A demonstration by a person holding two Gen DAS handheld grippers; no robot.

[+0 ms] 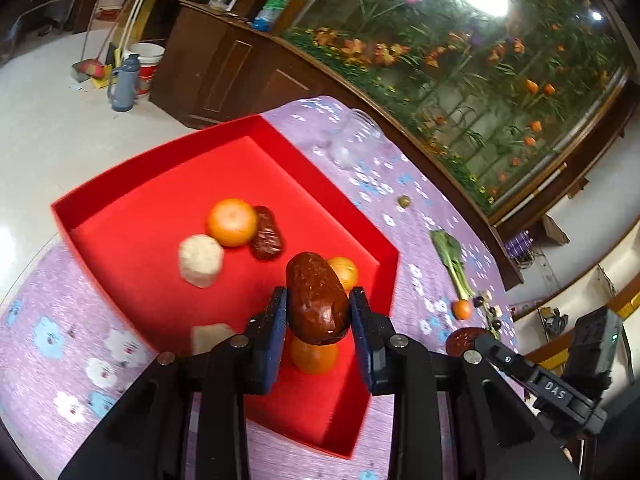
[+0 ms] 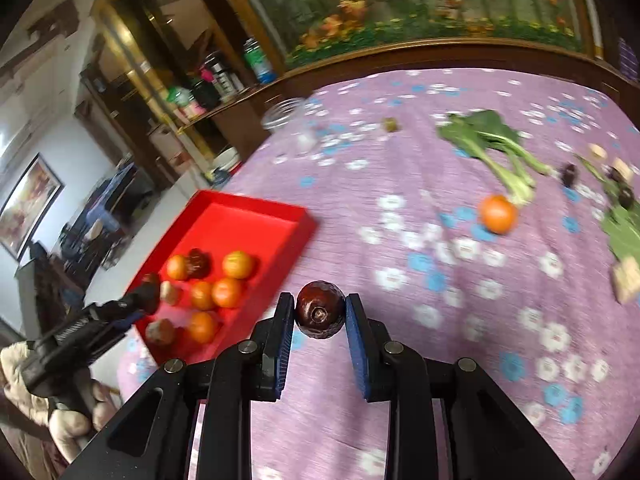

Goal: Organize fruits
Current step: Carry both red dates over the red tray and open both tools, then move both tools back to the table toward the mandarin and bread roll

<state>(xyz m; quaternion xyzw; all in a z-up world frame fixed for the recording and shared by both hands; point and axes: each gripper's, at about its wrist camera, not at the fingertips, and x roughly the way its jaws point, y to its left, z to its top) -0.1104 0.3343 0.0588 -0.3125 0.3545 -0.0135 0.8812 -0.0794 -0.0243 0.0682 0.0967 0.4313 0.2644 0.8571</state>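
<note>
Both sets of jaws are closed down on a fruit each. The left gripper (image 1: pixel 318 308) has its blue pads pinching a dark brown, wrinkly date (image 1: pixel 316 300) by the sides, held above the red tray (image 1: pixel 132 184), so that one sits right over the tray floor. The right gripper (image 2: pixel 320 312) is squeezing another dark date (image 2: pixel 320 314), seen end-on, and it's out over the purple flowered tablecloth (image 2: pixel 440 360), with the tray off at about 9 o'clock from it.

In the left wrist view the tray has an orange (image 1: pixel 231 222) near the middle, a second dark date (image 1: pixel 267 233) touching it at 3 o'clock, and a pale beige lump (image 1: pixel 201 260) just beside it at 7 o'clock. Another orange (image 1: pixel 345 271) peeks out behind the held date at 1 o'clock, and one more (image 1: pixel 314 356) sits below it at 6 o'clock. There's a tan block (image 1: pixel 210 336) at 9 o'clock from the left jaws, too blurry to say what it is.

Out on the cloth in the right wrist view: a loose orange (image 2: pixel 498 213) at 2 o'clock, a leafy green vegetable (image 2: pixel 492 140) just beyond it, a small greenish fruit (image 2: pixel 391 124) at 12 o'clock and a clear glass jar (image 2: pixel 284 114) at 11 o'clock near the table edge.
</note>
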